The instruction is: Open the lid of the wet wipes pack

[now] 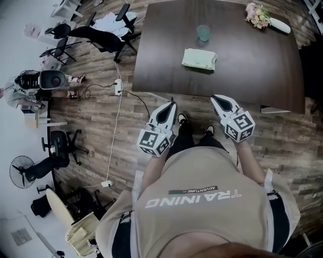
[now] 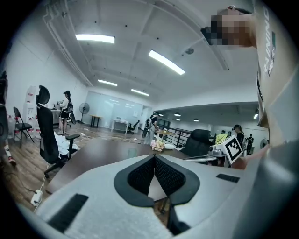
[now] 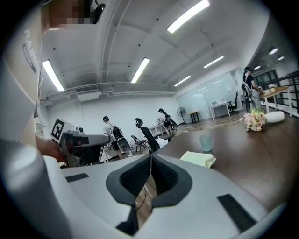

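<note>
The wet wipes pack (image 1: 199, 59), pale green and soft-edged, lies flat on the dark wooden tabletop (image 1: 252, 70) in the upper middle of the head view, a little inside the near edge. Its lid cannot be made out from here. Just beyond it, toward the top of the frame, stands a translucent green cup (image 1: 203, 33), near the pack but apart from it. A small bunch of pale flowers (image 1: 258, 15) lies at the upper right corner of the tabletop, well apart from both.

Both grippers are held low in the centre of the head view, in front of the person's beige shirt (image 1: 202, 201) and over the plank floor (image 1: 126, 116), short of the tabletop's near edge. The left gripper (image 1: 170, 108) sits left of centre and the right gripper (image 1: 219, 102) right of centre, each with its tip pointing up the frame toward the tabletop and its marker cube nearest the person. Neither touches the pack or the tabletop.

In the left gripper view the jaws are clenched, the black pads meeting at the tip with nothing caught between them; the tabletop stretches ahead. In the right gripper view the jaws are likewise pressed together and empty, and the pack shows just right of them with the cup behind it.

At the upper left of the head view stand black office chairs (image 1: 101, 38), and a floor fan (image 1: 22, 171) is at the left edge.
</note>
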A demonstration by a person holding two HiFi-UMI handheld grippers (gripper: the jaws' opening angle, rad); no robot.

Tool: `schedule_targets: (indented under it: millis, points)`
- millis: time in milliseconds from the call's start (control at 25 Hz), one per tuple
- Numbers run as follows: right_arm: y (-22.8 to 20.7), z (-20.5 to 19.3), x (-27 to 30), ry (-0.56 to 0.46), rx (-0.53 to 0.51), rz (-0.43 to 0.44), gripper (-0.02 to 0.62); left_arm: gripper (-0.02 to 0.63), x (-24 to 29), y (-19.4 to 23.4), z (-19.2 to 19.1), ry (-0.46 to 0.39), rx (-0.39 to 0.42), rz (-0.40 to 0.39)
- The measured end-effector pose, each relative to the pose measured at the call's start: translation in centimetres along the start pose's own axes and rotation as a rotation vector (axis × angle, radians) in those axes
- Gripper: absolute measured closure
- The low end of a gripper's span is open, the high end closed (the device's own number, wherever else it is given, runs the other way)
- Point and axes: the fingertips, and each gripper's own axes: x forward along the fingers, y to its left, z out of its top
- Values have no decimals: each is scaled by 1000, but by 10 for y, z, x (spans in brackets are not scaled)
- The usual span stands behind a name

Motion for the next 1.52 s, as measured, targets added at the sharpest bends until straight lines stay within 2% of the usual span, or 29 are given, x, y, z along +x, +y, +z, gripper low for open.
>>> schedule_targets:
  millis: [200, 320, 400, 680, 880, 1080, 1320, 1520]
  points:
    - [6, -3, 14, 24, -19, -11, 580, 597, 10, 23, 12, -36, 20, -32]
    - [12, 3, 29, 28, -40, -30, 580, 597, 15, 45, 12, -49, -6, -52]
    - [13, 10, 35, 30, -51, -64, 580, 597, 19, 57, 14, -56, -23, -78]
    - [17, 41, 72, 21, -113, -185, 580, 597, 29, 113, 42, -123, 12, -156]
    - [26, 60, 101, 6, -150, -245, 580, 597, 51, 137, 21, -79, 3, -247]
    - [22, 38, 102, 70, -114, -317, 580, 597, 65, 129, 23, -79, -9, -352]
    - [3, 36, 104, 106, -117, -338, 580, 597, 99, 139, 15, -31, -18, -380]
    - [-31, 31, 112, 97, -60, -345, 580, 597, 129, 141, 19, 0, -2, -379]
